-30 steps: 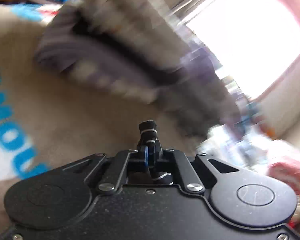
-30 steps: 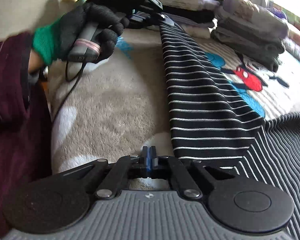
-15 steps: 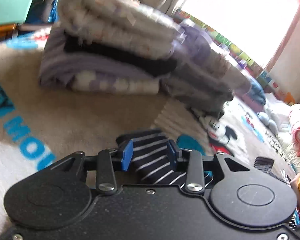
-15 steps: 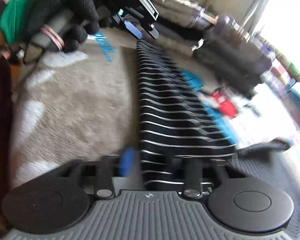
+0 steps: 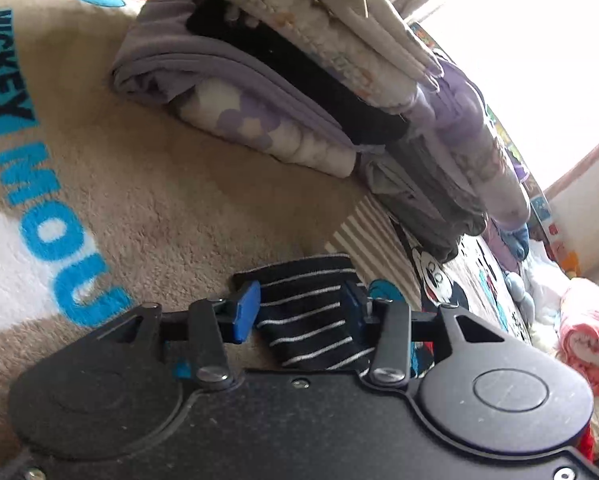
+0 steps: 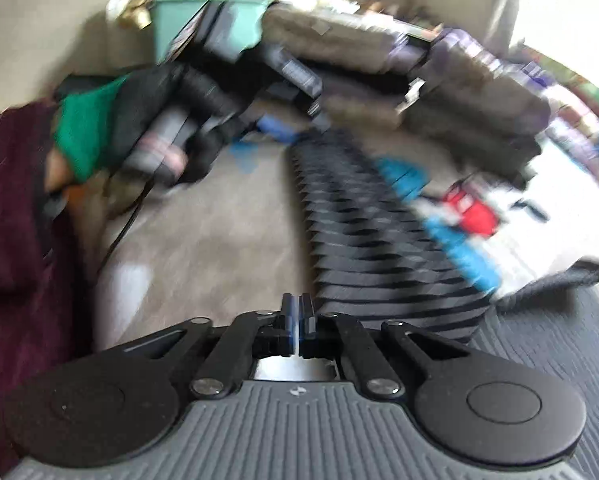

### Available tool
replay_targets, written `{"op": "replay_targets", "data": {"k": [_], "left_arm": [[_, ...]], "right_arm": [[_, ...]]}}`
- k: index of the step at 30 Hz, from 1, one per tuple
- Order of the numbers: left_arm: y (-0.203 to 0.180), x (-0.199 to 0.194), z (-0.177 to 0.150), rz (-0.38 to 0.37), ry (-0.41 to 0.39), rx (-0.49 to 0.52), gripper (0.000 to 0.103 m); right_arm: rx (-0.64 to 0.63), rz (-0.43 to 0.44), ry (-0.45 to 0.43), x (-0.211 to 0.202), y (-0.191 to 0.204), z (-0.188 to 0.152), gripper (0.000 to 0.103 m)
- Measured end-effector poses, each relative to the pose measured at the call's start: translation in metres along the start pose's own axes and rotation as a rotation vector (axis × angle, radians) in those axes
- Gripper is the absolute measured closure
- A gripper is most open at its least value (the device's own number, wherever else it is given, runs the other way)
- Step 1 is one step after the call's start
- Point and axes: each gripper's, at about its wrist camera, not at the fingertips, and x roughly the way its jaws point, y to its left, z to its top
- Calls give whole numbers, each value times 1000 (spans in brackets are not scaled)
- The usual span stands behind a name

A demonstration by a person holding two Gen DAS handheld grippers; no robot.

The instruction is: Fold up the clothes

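Two tools work one striped garment (image 6: 371, 236), which lies as a long narrow band on the Mickey blanket (image 5: 147, 200), near the stack of folded clothes (image 5: 299, 92). Versus a second ago, the left tool (image 5: 299, 312) has gone from pinching the far end to standing wide, with that end lying loose between its fingers. The right tool (image 6: 298, 330), open half a second ago, is now narrow, nearly closed; blur hides whether it grips the near edge. Judgement: band laid out flat; next fold pending.
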Motion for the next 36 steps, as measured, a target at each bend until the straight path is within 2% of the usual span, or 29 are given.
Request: {"op": "replay_targets", "data": {"k": [1,2,4,6,7,9,10,12,13,16,17,19,23,25,27,29,30,31,32,33,34,36], "left_arm": [[-9,-5,0,32,-31,62,60],[-19,-10,0,54,-51,135,60],[-34,-17,-1,-27,-15,221,60],[-49,-15,-6,-178,102,325,60],[-56,-10,-12,-214,156,380,60],[-70,6,-25,-226,251,488,60],[-74,21,-30,-199,282,525,61],[-74,49,-25,-153,283,504,74],[-74,57,-17,-135,253,474,76],[-73,62,11,-101,109,391,76],[-69,59,17,-119,104,372,76],[-66,48,21,-166,128,361,76],[-80,17,0,-308,248,603,76],[-84,1,-17,-438,327,662,76],[-88,-5,-40,-597,444,695,75],[-96,2,-68,-647,550,747,67],[-100,11,-78,-603,571,765,60],[-99,25,-77,-539,562,717,83],[-95,40,-72,-479,544,642,95],[-89,48,-61,-441,501,550,96],[-81,53,-47,-412,448,450,94],[-70,50,-31,-408,395,343,92]], "right_arm": [[19,-42,-9,5,-7,2,86],[53,-45,7,13,-12,0,84],[126,-27,50,30,-19,-4,83],[165,-24,66,40,-20,-8,81],[164,-29,56,38,-16,-9,81],[175,-21,28,32,-13,-10,81],[180,-12,7,29,-12,-11,81],[177,7,2,30,-3,-13,77],[167,9,9,32,3,-14,73],[131,-31,4,31,19,-16,73],[147,-32,3,31,18,-15,73],[160,-20,-7,26,16,-15,73],[180,-50,-86,9,13,-16,71],[206,-88,-119,6,7,-19,71],[241,-124,-130,7,1,-22,67],[262,-127,-111,12,-1,-26,64],[265,-119,-99,15,0,-28,61],[268,-112,-88,17,1,-31,58],[271,-104,-76,19,2,-34,56],[266,-99,-71,19,4,-35,55],[259,-95,-68,17,7,-37,55],[264,-99,-64,15,5,-40,55]]}}
